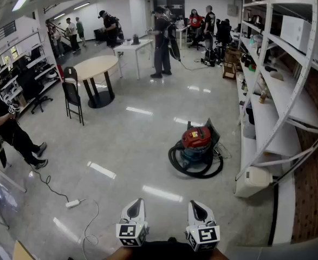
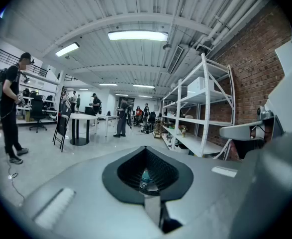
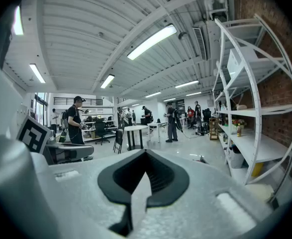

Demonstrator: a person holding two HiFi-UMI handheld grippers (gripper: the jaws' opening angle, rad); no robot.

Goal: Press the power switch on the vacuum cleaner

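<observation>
The vacuum cleaner (image 1: 195, 148) stands on the shiny floor near the shelving, a teal drum with a red top and a black hose coiled around it. No switch can be made out at this distance. My left gripper (image 1: 136, 201) and right gripper (image 1: 194, 204) are low at the frame's bottom edge, side by side, well short of the vacuum, both shut and holding nothing. In the left gripper view, a sliver of the teal vacuum (image 2: 145, 177) shows through the hollow behind the closed tips of the left gripper (image 2: 146, 149). The right gripper (image 3: 146, 152) view shows only floor there.
White shelving (image 1: 280, 99) runs along the right wall, with a white canister (image 1: 253, 179) at its foot. A power strip (image 1: 72, 203) and cable lie on the floor at left. A round table (image 1: 96, 67), a folding chair (image 1: 72, 93) and several people stand farther off.
</observation>
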